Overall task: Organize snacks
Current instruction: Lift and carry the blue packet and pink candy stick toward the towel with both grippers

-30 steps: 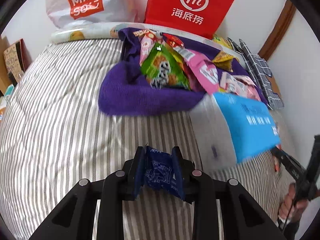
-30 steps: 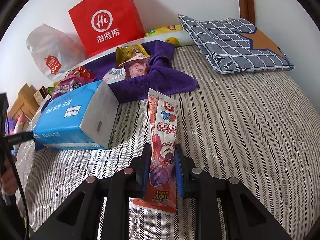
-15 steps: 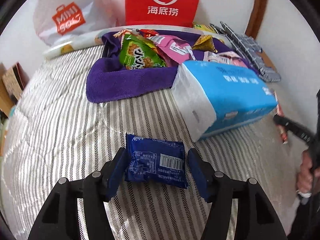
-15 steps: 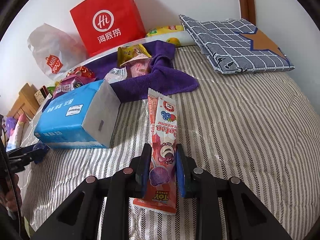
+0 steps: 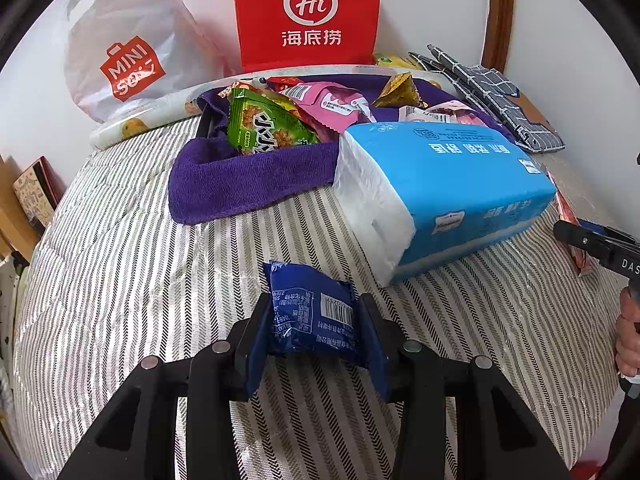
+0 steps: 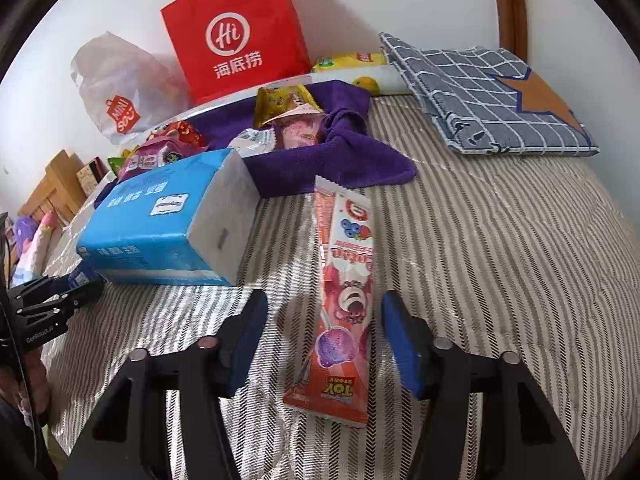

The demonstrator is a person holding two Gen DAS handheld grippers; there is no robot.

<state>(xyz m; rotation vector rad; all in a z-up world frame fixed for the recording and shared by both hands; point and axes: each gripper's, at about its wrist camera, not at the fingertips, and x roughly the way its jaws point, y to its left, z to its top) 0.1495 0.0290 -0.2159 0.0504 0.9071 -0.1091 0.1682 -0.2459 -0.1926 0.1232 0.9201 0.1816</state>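
A dark blue snack packet [image 5: 312, 316] lies flat on the striped bed cover [image 5: 120, 280]. My left gripper [image 5: 314, 304] is closing on it, and both pads touch its short sides. In the right wrist view a long pink lollipop packet [image 6: 346, 280] lies lengthwise on the cover. My right gripper [image 6: 324, 300] is opening around it, with a gap on each side. A purple towel [image 5: 240, 176] further back holds several snacks, among them a green bag [image 5: 268, 124]. The right gripper's tip [image 5: 580, 236] shows at the right edge, held by a hand [image 5: 628, 340].
A blue tissue pack [image 5: 460, 176] lies between the two grippers, against the towel. A red paper bag [image 5: 308, 12] and a white plastic bag [image 5: 128, 48] stand at the wall. A folded checked cloth [image 6: 492, 92] lies at the back right. Wooden furniture [image 6: 52, 188] stands past the bed's left edge.
The left gripper laid the blue packet flat on the bed, opened wide, then narrowed onto it again. The right gripper's jaws spread off the pink packet, which stays lying where it was.
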